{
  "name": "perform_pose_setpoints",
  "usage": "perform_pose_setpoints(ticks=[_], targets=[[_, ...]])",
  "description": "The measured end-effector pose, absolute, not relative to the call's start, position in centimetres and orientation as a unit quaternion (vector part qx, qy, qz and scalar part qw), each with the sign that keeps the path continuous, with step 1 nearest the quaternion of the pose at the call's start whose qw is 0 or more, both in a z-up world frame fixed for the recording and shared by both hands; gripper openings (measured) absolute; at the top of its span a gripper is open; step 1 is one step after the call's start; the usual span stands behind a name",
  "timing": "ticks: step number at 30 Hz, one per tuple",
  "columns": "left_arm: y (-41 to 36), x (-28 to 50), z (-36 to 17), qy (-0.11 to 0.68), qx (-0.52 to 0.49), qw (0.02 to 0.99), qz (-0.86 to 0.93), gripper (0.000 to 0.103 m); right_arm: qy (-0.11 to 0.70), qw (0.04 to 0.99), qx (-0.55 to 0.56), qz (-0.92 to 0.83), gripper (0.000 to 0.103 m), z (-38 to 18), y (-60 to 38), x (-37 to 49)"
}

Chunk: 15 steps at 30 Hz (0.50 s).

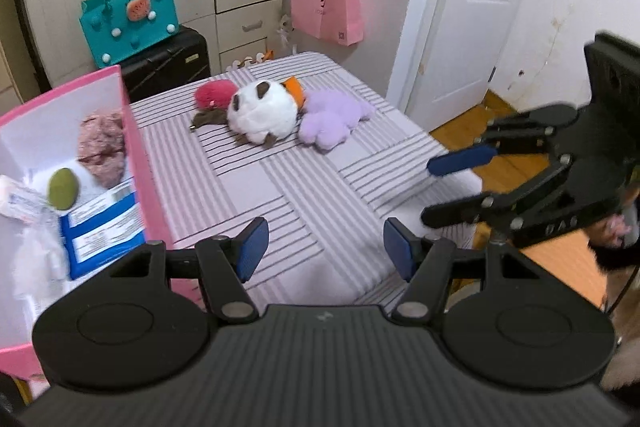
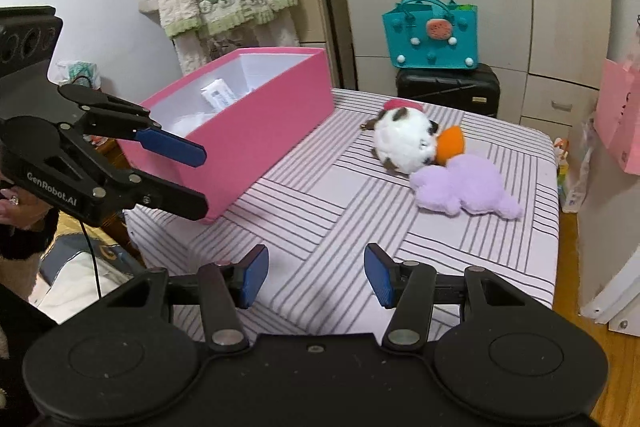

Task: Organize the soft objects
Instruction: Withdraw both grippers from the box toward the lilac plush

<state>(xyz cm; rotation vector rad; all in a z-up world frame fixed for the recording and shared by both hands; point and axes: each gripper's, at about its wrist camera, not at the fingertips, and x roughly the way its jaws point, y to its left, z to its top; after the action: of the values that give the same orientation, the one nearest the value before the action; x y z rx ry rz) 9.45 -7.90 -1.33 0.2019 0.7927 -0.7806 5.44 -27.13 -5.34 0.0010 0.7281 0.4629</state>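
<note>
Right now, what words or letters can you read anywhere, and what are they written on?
"GenRobot.AI": white letters on the side of the left gripper, seen from the right wrist.
Raised letters on the right gripper: too blurred to read.
Blue and white packet in the pink box: print too small.
White packet in the box: print too small.
Pink bag: dark logo and small square mark, unreadable.

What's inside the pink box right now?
The pink box holds a mauve fuzzy plush, a green oval plush, a blue-and-white packet and white wrapped items. Anything beneath them is covered.
</note>
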Motion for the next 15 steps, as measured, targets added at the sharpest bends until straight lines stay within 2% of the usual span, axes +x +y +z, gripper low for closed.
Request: perform_pose_setpoints(ticks=[8,11,15], targets=[[-11.2,11.9,-3.3,0.36,0.061,0.859,-0.358,0.063,0.343,0.917,0.01,0.203,0.059,-7.5,-28.8,7.6],[-12.5,13.1,-4.3,0.364,0.047,0.865,-0.341,0.063,0.336,0.922,-0.002,0.194,0.068,-8.4,-29.6,8.6],[-14.0,14.9,-5.6,0.369,0.026,0.87,-0.325,0.063,0.324,0.932,0.002,0.163,0.069,-9.4,-31.7,10.4]])
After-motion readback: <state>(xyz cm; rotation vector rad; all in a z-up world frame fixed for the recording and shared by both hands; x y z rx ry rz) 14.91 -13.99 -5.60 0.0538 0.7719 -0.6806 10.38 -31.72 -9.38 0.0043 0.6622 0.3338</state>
